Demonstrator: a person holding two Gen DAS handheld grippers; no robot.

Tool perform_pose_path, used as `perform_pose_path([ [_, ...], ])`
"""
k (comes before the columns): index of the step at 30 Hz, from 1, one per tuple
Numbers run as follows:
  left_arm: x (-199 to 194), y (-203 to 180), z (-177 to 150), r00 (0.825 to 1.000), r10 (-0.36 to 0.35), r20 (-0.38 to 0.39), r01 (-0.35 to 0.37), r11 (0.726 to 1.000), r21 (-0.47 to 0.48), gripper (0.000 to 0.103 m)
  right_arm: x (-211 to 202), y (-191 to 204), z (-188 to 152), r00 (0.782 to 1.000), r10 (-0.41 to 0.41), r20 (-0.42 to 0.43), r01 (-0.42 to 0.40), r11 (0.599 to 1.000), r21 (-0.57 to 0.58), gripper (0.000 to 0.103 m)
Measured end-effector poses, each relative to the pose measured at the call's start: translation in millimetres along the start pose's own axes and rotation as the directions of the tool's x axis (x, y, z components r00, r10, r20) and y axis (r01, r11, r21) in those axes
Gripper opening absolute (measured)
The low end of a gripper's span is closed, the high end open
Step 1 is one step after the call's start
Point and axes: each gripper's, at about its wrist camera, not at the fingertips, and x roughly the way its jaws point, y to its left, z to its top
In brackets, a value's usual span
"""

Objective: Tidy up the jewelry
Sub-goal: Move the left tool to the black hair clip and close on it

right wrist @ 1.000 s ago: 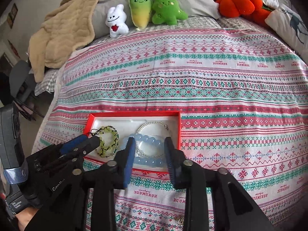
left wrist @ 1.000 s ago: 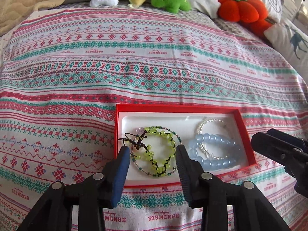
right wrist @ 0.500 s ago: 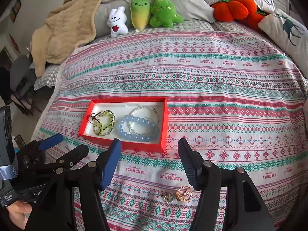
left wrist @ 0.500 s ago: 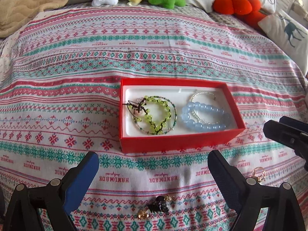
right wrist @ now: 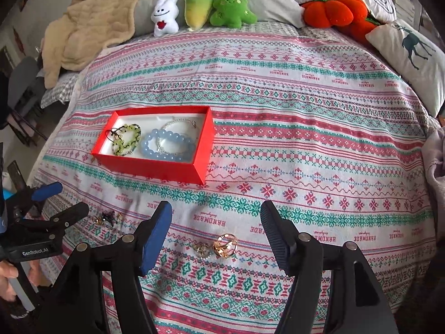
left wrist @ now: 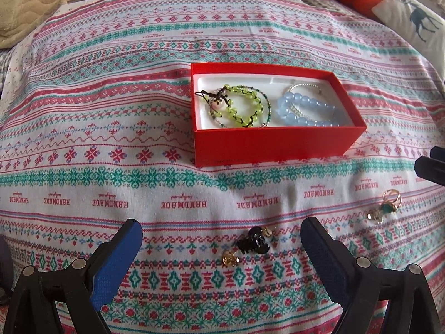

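Note:
A red box (left wrist: 278,144) (right wrist: 155,167) sits on the patterned bedspread. It holds a green bead bracelet (left wrist: 242,105) (right wrist: 126,139), a blue bead bracelet (left wrist: 306,110) (right wrist: 167,144) and a silver chain (right wrist: 180,122). My left gripper (left wrist: 221,236) is open and empty, with black and gold earrings (left wrist: 250,245) (right wrist: 107,217) lying between its fingers. My right gripper (right wrist: 217,222) is open and empty, just above gold rings (right wrist: 219,246) (left wrist: 385,204) on the cloth.
Plush toys (right wrist: 203,5), an orange pumpkin cushion (right wrist: 333,11), a beige blanket (right wrist: 83,25) and a deer pillow (right wrist: 411,47) lie along the far edge of the bed. The bed's left edge drops to the floor (right wrist: 25,128).
Both grippers have opened and pulled back from the red box toward the near edge. The earrings and rings on the cloth have come into view.

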Motion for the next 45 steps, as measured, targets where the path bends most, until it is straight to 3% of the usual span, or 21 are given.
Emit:
perform_pose_path([
  [9,3.8,3.6,-23.3,1.0,0.01,0.006,-0.01,0.999,0.046,0.095,12.9,-0.7,-25.1,0.998,-0.032,-0.063,0.028,0.998,-0.057,0.069],
  [19,8.5,-4.1,-47.0,0.998,-0.04,0.047,0.032,0.985,0.171,0.095,31.9,3.5,-47.9,0.988,-0.059,-0.141,0.042,0.992,-0.118,0.069],
  [25,11.1,-15.1,-41.1,0.993,-0.097,0.067,0.079,0.969,0.235,0.078,35.6,2.9,-52.4,0.985,-0.071,-0.156,0.05,0.99,-0.133,0.069],
  [30,20.6,-24.8,-35.3,0.995,-0.093,0.046,0.077,0.959,0.274,0.055,36.8,0.3,-51.8,0.984,-0.07,-0.161,0.051,0.991,-0.121,0.069],
  [40,34.1,-27.8,-30.7,0.996,-0.085,0.011,0.078,0.959,0.271,0.038,37.8,-2.0,-52.2,0.983,-0.072,-0.169,0.052,0.992,-0.118,0.069],
  [42,36.5,-28.1,-30.1,0.996,-0.087,0.002,0.084,0.959,0.269,0.027,37.8,-2.0,-52.6,0.983,-0.072,-0.167,0.052,0.992,-0.118,0.069],
  [45,37.7,-28.2,-29.6,0.996,-0.091,-0.001,0.088,0.961,0.261,0.027,37.8,-2.4,-51.3,0.984,-0.071,-0.162,0.053,0.992,-0.113,0.069],
])
